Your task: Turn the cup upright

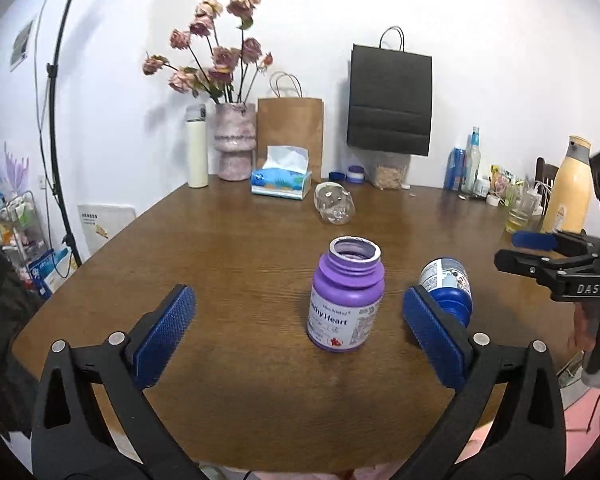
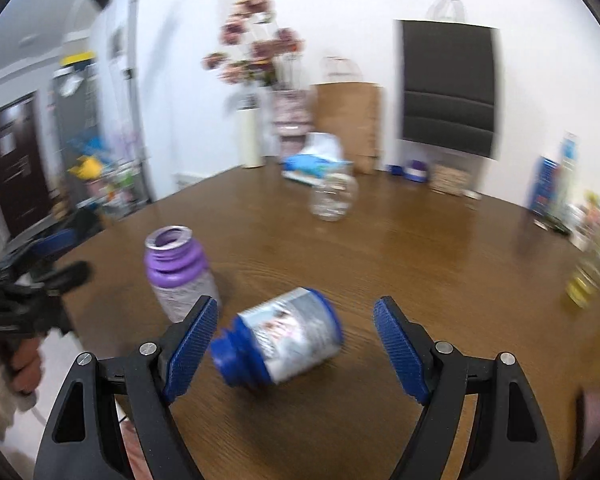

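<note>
- Your left gripper (image 1: 298,330) sits low in the left wrist view, jaws wide apart, nothing between the blue pads except the purple bottle (image 1: 346,300) further out on the desk (image 1: 228,240).
- Purple bottle stands upright, mouth open at the top, no cap, label facing you, centre of the frame.
- Blue bottle (image 1: 448,286) lies on its side just right of the purple one, partly hidden behind your left gripper's right pad; whether it touches that pad, cannot tell.
- Your right gripper (image 2: 296,344) fills the bottom of the right wrist view, jaws spread open, holding nothing.
- In that view the blue bottle (image 2: 284,340) lies tipped on the desk between the two open pads, blue neck pointing lower left and close to the left pad; view is motion-blurred, contact unclear.
- Purple bottle (image 2: 178,272) stands upright at left centre of the right wrist view, just beyond the left pad.
- Clear plastic bottle (image 1: 334,204) lies on its side further back on the desk, upper centre, well apart from both bottles.
- Tissue box (image 1: 281,180), brown paper bag (image 1: 290,132) and vase of dried roses (image 1: 234,140) sit along the far desk edge by the wall.
- Your right gripper also shows at the right edge of the left wrist view (image 1: 532,254), above the desk.
</note>
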Demonstrator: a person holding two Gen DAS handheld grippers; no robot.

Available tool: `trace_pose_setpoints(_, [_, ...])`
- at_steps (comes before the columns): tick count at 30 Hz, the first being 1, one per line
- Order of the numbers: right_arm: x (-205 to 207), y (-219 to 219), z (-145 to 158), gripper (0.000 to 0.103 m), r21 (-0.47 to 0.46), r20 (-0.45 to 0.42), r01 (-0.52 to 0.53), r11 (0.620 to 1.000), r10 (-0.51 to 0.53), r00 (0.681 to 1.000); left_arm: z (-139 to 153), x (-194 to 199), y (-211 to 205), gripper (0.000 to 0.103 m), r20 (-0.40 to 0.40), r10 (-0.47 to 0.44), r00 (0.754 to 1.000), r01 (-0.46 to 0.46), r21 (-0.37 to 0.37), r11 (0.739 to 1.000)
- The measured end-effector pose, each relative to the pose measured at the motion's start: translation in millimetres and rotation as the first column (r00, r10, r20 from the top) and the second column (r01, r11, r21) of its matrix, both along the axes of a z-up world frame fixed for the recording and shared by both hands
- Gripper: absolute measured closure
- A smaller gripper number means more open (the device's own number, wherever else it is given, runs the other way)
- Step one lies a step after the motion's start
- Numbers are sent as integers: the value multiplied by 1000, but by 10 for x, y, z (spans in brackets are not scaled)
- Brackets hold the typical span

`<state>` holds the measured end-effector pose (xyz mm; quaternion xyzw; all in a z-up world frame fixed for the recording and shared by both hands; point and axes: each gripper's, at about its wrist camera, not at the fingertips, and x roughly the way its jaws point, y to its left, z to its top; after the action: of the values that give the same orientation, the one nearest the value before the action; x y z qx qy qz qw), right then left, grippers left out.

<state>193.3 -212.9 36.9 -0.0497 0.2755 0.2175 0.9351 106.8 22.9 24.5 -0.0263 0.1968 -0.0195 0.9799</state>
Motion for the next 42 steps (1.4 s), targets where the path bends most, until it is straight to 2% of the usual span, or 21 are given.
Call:
trace_pose_setpoints(3, [-136,-100,-45,18,19,-16,79,997,-79,997,4,-74,-13,0,22,20,1000,-21,31,999])
trace_pose_setpoints(6, [-267,-138,-31,18,29,-1,113,993,-113,994,29,-84,-5,0,32,16,999,-17,30,999])
trace_pose_setpoints(13, [-339,-101,11,18,26,13,115,993,-115,993,72,-95,-9,0,50,16,999,-17,26,1000])
trace_pose_setpoints(16, [-416,-99,31,18,33,23,128,991,-129,991,84,-151,-58,0,50,42,998,-45,40,998])
trace_pose_setpoints(18, [-561,-104,48,18,45,44,136,990,-138,989,104,-259,-128,0,60,72,996,-74,42,996])
trace_pose_setpoints(21, [-796,-100,34,18,48,77,146,988,-149,986,103,-473,-228,0,70,16,997,-17,3,1000])
trace_pose_setpoints(25, [-1163,-160,-31,18,101,70,157,982,-164,984,42,-804,-347,0,62,31,998,-30,-12,999])
trace_pose_setpoints(28, [-1455,-139,-130,18,98,83,137,986,-145,986,-4,-1115,-431,0,105,58,993,-62,42,997])
trace_pose_setpoints(31, [-1679,-73,-211,18,76,110,121,990,-129,986,-32,-1272,-486,0,140,37,989,-49,84,995])
trace_pose_setpoints(42, [-1719,-25,-209,18,70,132,100,993,-108,985,-67,-1248,-462,0,110,42,993,-48,58,997])
